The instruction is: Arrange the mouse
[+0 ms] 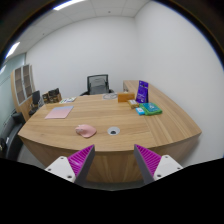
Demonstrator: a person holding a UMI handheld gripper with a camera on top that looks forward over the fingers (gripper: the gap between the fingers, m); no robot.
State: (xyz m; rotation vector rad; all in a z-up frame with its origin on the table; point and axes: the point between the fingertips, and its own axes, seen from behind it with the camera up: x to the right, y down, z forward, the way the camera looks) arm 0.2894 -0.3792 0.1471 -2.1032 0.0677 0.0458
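The gripper (113,158) hangs in the air short of a big wooden table (150,125), its 2 fingers spread wide with nothing between them. The purple pads (82,158) face each other across the gap — both bare.

The mouse (86,130), pink and rounded, lies on the table ahead of the fingers and a little toward the left one, well apart from the pads. Just beside it on the right sits a round grommet (113,130) set into the tabletop. Further back on the left lies a pale pink mat (59,113), flat on the wood and apart from the mouse.

On the far right part of the table a purple box (143,92) stands upright, and in front of it rests a low stack of teal books (148,109). Beside these, nearer the middle, is a small orange-brown item (125,97) — too small to tell what it is. At the far left end some dark objects (51,97) sit on the table, too small to make out.

Behind the table stands 1 black chair (97,84) against the white wall. A second dark chair (36,99) stands beyond the left end, in front of a cabinet (22,80) by the wall.
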